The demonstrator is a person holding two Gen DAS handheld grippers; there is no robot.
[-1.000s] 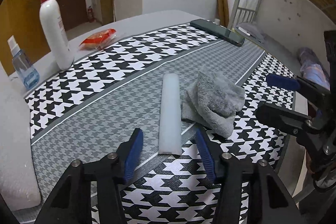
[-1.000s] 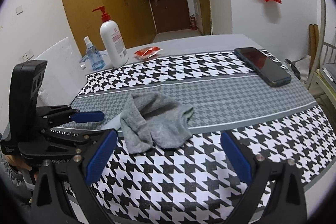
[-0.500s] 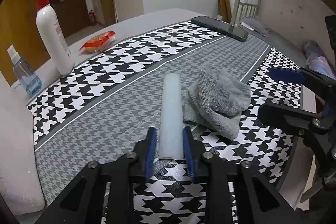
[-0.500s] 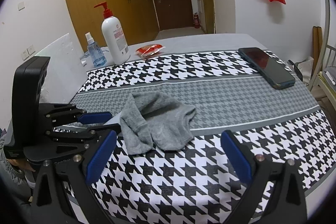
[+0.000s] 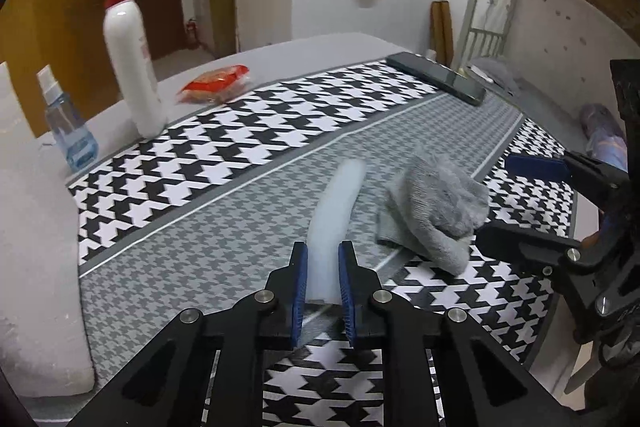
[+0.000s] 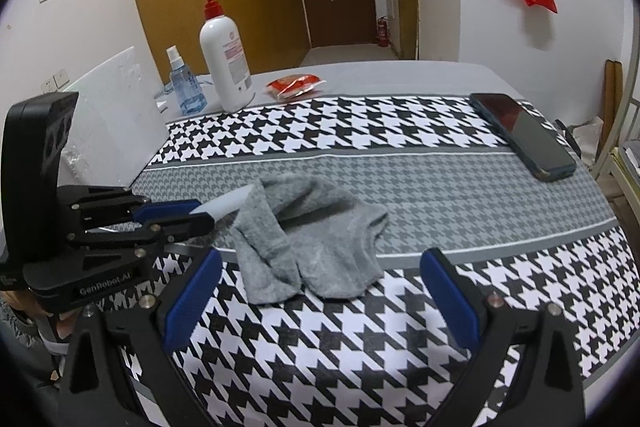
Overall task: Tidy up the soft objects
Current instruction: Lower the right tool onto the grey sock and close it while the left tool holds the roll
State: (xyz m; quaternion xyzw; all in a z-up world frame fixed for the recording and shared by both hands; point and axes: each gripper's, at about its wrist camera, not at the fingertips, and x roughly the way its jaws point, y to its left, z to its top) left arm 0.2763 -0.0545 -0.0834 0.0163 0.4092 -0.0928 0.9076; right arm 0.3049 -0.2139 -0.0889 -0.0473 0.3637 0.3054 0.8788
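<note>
A long white soft strip (image 5: pixel 334 211) lies on the houndstooth tablecloth (image 5: pixel 240 155), its near end between the blue pads of my left gripper (image 5: pixel 323 247). The jaws are closing and the pads press on both of its sides. Just right of it sits a crumpled grey sock (image 5: pixel 436 211). In the right wrist view the sock (image 6: pixel 312 227) lies in front of my right gripper (image 6: pixel 322 259), which stands wide open with nothing held. My left gripper (image 6: pixel 192 215) shows there at the left, holding the strip (image 6: pixel 228 205).
At the back left stand a white pump bottle (image 5: pixel 130 63) and a small blue spray bottle (image 5: pixel 70 131). A red snack packet (image 5: pixel 216 89) lies beside them. A dark phone (image 6: pixel 524 139) lies at the far right. A white foam block (image 5: pixel 36 267) borders the left edge.
My left gripper's jaws have closed from wide apart onto the strip's near end. The strip's far end has swung a little to the right. The right gripper and sock have stayed put.
</note>
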